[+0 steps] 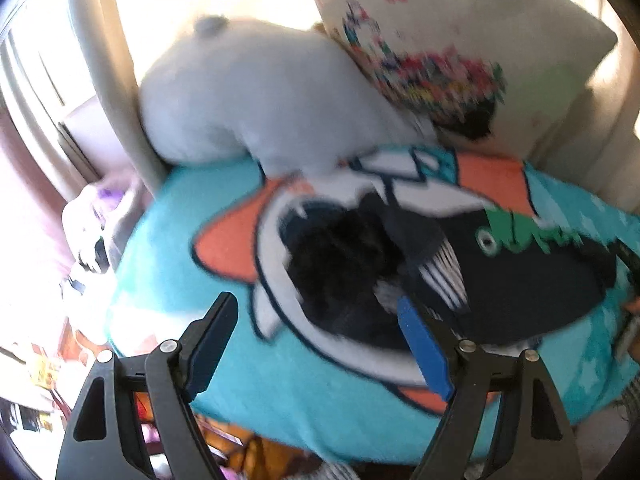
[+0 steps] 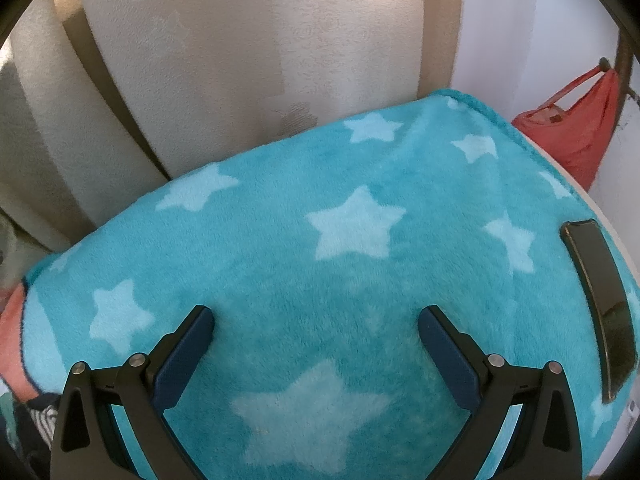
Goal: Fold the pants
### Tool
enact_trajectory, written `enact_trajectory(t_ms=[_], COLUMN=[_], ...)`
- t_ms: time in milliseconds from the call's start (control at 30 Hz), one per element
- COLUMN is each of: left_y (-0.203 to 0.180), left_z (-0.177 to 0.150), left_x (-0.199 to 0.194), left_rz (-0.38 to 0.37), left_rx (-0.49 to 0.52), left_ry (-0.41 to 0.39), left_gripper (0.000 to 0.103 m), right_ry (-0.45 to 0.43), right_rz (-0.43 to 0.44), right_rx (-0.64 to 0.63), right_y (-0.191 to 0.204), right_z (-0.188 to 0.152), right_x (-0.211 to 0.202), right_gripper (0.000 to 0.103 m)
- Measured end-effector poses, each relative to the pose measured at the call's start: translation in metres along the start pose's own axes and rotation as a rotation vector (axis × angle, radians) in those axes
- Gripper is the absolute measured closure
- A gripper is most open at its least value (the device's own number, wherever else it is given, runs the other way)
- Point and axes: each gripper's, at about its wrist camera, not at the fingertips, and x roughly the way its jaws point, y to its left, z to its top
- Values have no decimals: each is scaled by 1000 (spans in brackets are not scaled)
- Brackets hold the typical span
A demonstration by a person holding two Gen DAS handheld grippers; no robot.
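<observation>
Dark pants (image 1: 460,272) with white side stripes and a green print lie crumpled on a turquoise blanket (image 1: 168,248) that carries an orange and white shark picture. My left gripper (image 1: 316,308) is open and empty, hovering above the blanket with its right finger (image 1: 424,344) near the pants' lower edge. My right gripper (image 2: 316,320) is open and empty above the star-patterned part of the blanket (image 2: 360,240). A small striped bit of the pants (image 2: 42,416) shows at the lower left of the right wrist view. The left wrist view is motion-blurred.
A grey plush toy (image 1: 256,96) and a white patterned pillow (image 1: 460,40) rest at the back of the blanket. A black phone (image 2: 600,308) lies at the blanket's right edge. A beige backrest (image 2: 240,60) stands behind. A red bag (image 2: 576,128) hangs at right.
</observation>
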Motion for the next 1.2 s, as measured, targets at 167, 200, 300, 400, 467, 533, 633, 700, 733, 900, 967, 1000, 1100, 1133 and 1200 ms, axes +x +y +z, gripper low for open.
enact_trajectory(t_ms=[167,200,300,400,467,533,633,700,733,900,967,1000,1100,1133,1200], left_y=[4,5,9,2,-3,-10,-18,-26,-29,-57,-66,-72,-73,-72,-67], left_z=[27,31,31,20,16,14,15,17,17,16,18,18,19,19,23], left_x=[15,21,23,17,19,23,40,55,60,85,95,101,102,100,91], left_rz=[156,156,79,-11,-105,-153,-230,-304,-319,-349,-354,-347,-370,-370,-390], left_rx=[119,105,17,-53,-86,-97,-140,-181,-186,-158,-142,-125,-143,-143,-167], left_ry=[-49,-19,21,40,73,93,147,201,213,282,313,348,368,359,337], left_gripper=[21,21,33,33,33,33,33,33,34,34,71,89,99,99,99], right_ry=[27,45,110,147,147,119,82,105,130,218,254,273,373,411,502], right_rz=[131,151,122,82,101,140,233,290,334,510,598,643,851,935,1114], right_rx=[45,33,-50,-145,-131,-99,-37,-28,-30,-49,-49,-44,-15,-13,-16], right_y=[-15,-16,-5,8,11,11,12,19,25,50,60,64,81,91,112], right_z=[0,0,-4,-13,-19,-25,-38,-46,-51,-72,-82,-85,-98,-102,-113], right_x=[-7,-8,-8,-9,-17,-30,-51,-62,-67,-88,-94,-96,-102,-105,-110], right_gripper=[0,0,0,0,5,13,13,13,13,13,14,14,15,15,15])
